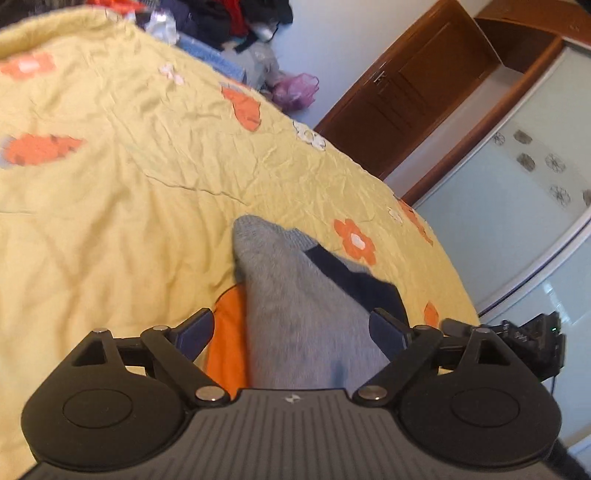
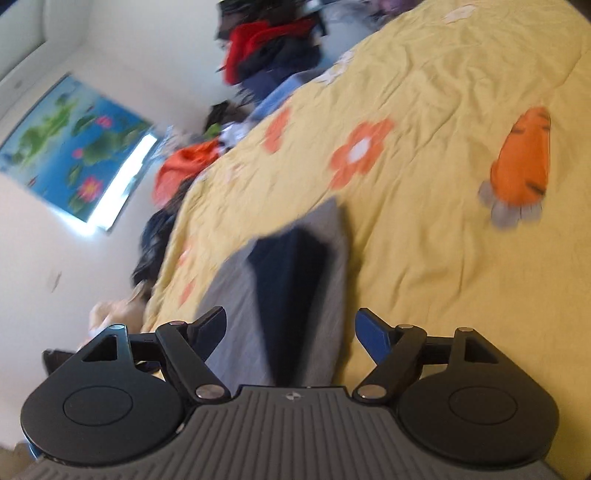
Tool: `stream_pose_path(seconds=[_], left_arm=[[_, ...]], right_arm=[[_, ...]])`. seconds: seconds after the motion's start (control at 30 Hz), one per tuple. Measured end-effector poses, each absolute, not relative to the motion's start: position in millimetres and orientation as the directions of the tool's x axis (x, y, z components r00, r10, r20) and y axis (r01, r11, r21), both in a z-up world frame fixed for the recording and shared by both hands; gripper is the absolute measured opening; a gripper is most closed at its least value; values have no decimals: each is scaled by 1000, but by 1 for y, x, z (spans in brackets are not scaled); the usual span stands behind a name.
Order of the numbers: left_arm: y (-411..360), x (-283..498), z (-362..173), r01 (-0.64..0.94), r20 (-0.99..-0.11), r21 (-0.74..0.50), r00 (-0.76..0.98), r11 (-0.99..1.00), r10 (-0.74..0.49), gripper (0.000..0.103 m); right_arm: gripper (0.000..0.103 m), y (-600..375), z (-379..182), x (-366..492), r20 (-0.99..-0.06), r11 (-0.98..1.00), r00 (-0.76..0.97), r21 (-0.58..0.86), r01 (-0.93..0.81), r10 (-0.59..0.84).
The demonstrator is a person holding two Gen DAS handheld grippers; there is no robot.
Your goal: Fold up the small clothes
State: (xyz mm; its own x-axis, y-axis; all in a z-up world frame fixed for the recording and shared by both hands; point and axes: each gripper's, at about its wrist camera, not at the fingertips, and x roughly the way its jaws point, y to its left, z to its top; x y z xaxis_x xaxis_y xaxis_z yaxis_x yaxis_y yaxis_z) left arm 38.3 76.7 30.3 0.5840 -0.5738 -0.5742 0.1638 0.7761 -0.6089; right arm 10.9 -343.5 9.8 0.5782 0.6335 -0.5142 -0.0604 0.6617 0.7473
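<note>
A small grey garment [image 1: 295, 295] with a dark navy patch lies on the yellow flowered bedspread [image 1: 110, 206]. My left gripper [image 1: 291, 330] hangs just above its near end with jaws wide apart, and the pads do not press on the cloth. In the right wrist view the same grey garment [image 2: 325, 266] with its navy part stretches away from me, blurred. My right gripper [image 2: 291, 332] stands open over it too, with the fingers clear of the fabric. Part of the other gripper's body [image 1: 532, 339] shows at the right edge of the left wrist view.
A pile of dark, red and blue clothes [image 1: 221, 18] sits at the bed's far end, and more clothes [image 2: 184, 166] lie along its side. A brown wooden door [image 1: 406, 88] and a frosted glass wardrobe panel [image 1: 517, 192] stand beyond the bed. A pond picture [image 2: 74, 147] hangs on the wall.
</note>
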Motion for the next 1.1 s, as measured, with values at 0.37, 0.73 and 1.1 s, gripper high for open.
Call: stream_pose_path(seconds=[0.37, 0.73, 1.1], left_arm=[[9, 91, 9, 251, -697, -319, 591, 914, -405, 22], [-3, 48, 47, 182, -681, -89, 706, 979, -193, 58], [-31, 37, 22, 176, -692, -122, 691, 977, -211, 81]], right_arm=[[24, -266, 4, 77, -676, 863, 539, 434, -259, 502], [57, -268, 53, 23, -567, 940, 761, 296, -168, 315], [57, -222, 14, 57, -665, 896, 618, 414, -162, 419]])
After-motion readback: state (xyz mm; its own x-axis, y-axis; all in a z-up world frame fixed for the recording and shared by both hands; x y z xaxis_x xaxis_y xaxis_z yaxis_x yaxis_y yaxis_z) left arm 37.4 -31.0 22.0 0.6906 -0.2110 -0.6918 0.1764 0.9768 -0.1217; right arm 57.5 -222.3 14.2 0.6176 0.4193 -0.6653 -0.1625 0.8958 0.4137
